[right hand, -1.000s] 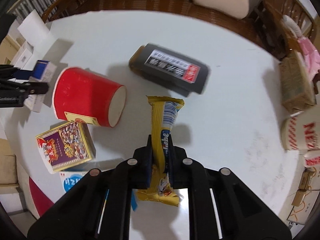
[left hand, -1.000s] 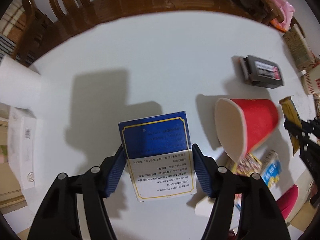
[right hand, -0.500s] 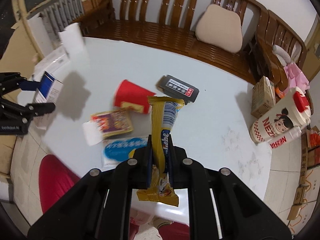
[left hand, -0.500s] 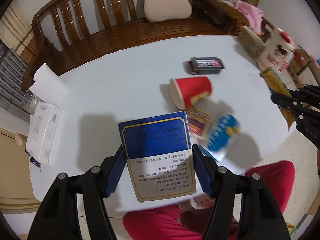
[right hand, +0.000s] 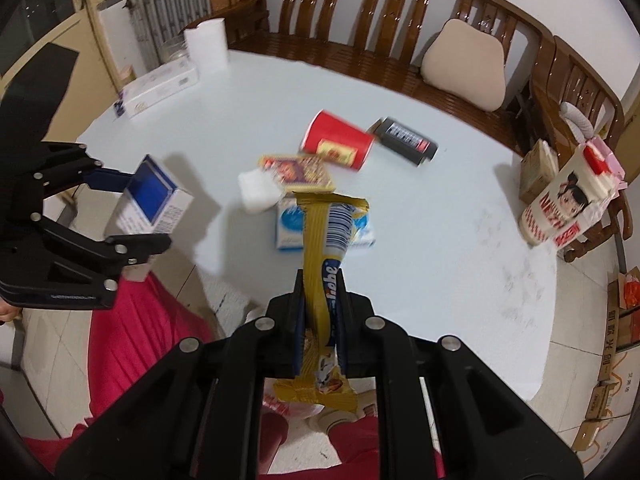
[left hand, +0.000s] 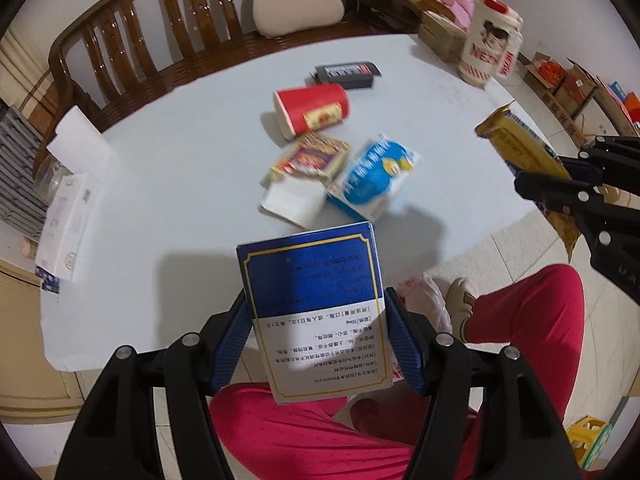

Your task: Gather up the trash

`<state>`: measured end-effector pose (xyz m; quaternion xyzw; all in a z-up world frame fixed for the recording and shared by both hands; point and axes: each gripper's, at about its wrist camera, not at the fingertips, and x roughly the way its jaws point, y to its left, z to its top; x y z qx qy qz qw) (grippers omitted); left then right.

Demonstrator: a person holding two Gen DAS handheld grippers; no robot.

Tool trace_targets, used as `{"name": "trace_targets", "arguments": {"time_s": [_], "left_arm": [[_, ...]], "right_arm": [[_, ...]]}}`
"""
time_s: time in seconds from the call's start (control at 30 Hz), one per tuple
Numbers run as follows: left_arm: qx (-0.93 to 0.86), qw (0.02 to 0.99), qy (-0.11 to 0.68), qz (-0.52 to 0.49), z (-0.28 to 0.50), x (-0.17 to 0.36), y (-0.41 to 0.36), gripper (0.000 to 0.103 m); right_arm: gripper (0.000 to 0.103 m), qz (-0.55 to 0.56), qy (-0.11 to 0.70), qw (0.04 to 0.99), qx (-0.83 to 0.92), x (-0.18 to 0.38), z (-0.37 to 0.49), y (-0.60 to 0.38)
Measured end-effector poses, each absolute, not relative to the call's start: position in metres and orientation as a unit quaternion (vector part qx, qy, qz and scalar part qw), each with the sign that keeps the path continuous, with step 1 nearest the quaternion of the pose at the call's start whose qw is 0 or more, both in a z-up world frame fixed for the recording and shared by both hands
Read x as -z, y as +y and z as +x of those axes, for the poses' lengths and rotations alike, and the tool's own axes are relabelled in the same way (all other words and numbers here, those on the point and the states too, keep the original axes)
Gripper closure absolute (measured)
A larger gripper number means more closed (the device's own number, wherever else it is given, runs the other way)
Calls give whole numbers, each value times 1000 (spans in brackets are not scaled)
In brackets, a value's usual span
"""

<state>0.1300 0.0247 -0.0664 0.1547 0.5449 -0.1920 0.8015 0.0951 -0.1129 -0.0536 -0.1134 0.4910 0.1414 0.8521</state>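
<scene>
My left hand-held gripper [left hand: 318, 336] pinches a blue and white box [left hand: 320, 316] above the tabletop [left hand: 180, 168] edge. My right hand-held gripper [right hand: 320, 320] is pressed together on a yellow wrapper [right hand: 320, 248]. A red cup [left hand: 310, 108], a black pack [left hand: 346, 76] and two packets lie on the tabletop.

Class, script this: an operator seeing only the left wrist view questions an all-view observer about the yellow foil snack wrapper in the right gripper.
Operator: Where does the right gripper grip the yellow foil snack wrapper?
Observer: It is shut on the wrapper near its lower end; a crimped tail hangs below.
Operator: What is printed on its hidden face?
Observer: A white barcode panel, then blue lettering nearer the gripper.
</scene>
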Motion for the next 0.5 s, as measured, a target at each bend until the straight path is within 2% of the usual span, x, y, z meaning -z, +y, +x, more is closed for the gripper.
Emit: {"name": "trace_targets", "arguments": {"time_s": [0.5], "left_arm": [[218, 790, 549, 164, 70, 137, 3, 40]], "right_arm": [[90, -104, 528, 828, -154, 123, 43, -107]]}}
